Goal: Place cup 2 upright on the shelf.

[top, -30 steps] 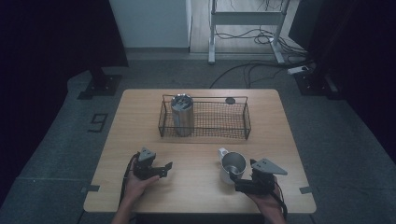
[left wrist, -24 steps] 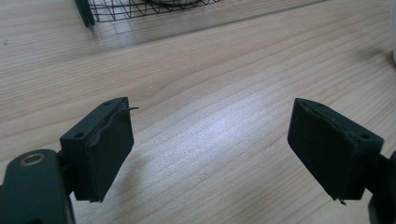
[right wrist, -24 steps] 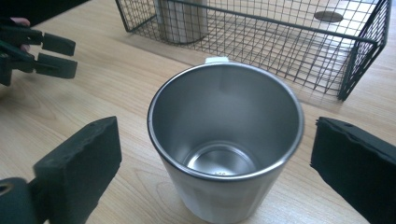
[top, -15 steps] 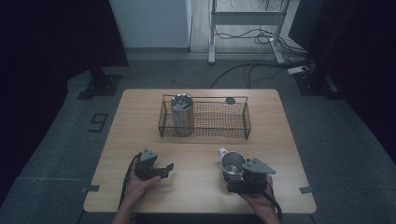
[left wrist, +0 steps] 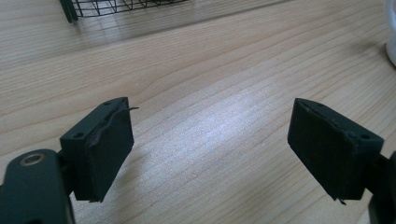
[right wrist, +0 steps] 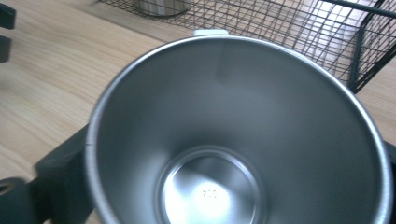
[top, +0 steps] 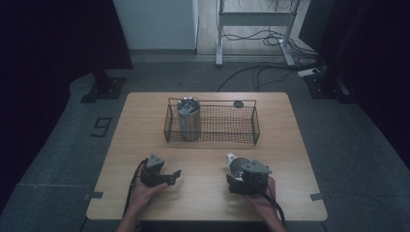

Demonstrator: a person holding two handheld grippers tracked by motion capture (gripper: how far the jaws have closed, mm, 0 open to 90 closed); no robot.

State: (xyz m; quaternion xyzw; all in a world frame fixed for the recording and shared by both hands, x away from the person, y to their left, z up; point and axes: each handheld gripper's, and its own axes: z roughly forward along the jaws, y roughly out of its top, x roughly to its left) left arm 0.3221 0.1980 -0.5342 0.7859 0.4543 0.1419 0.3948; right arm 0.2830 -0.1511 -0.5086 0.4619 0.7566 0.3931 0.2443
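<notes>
While the right gripper brackets the steel cup, the left gripper sits idle on the table.

Right gripper view: cup upright and empty, mouth toward the camera, standing between the two black jaws. These have just been closing; the one showing at lower left lies against the cup wall. The cup stands on the near right part of the table, just in front of the wire basket. A steel tumbler stands upright in the basket's left end. Left gripper view: left gripper jaws stand well apart over bare wood, nothing between them. Both grippers are in the person's hands at the near edge, well apart from each other.
</notes>
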